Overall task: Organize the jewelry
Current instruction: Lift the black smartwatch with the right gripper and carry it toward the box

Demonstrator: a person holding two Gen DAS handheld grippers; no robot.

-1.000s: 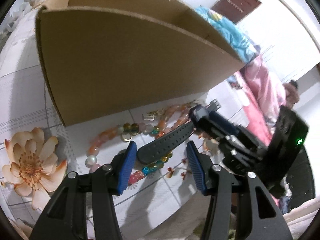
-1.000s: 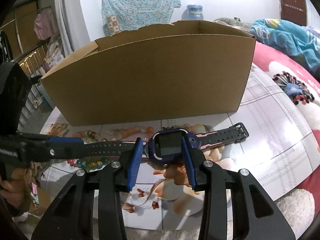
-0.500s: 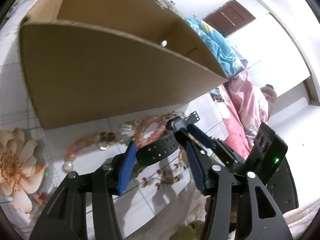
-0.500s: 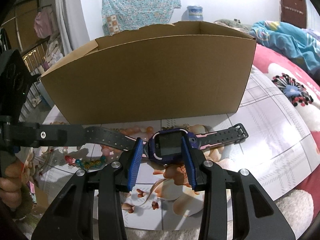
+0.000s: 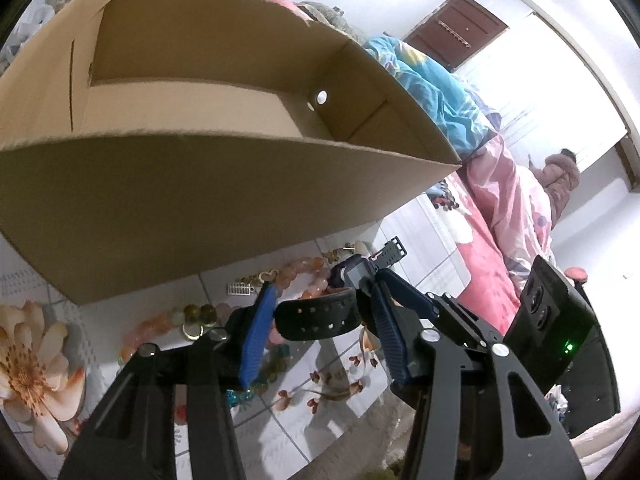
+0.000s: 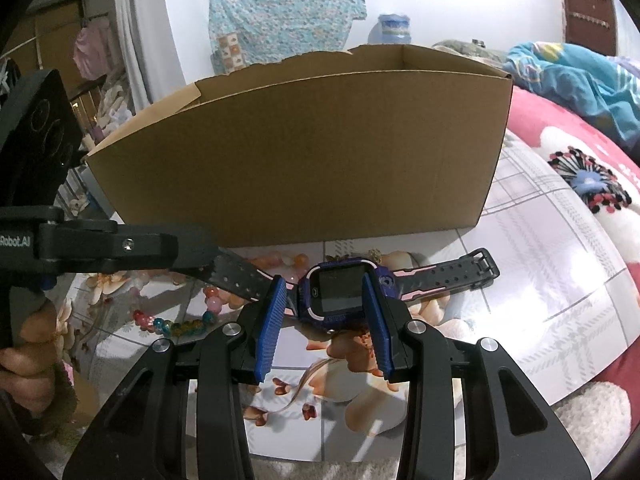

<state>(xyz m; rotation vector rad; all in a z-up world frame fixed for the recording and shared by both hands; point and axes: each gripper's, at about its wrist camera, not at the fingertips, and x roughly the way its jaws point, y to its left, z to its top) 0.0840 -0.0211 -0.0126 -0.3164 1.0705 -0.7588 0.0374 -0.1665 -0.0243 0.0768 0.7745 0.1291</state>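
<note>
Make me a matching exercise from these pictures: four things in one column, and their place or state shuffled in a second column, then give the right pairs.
Things:
1. watch face
2. holed strap end
3. cardboard box
4. beaded bracelets

Places or states:
A. stands open-topped behind the jewelry
B. lies between the left gripper pads
C. lie loose on the flowered cloth
D. clamped between the right gripper pads

Pairs: 1-D, 2-B, 3-A, 4-C
</note>
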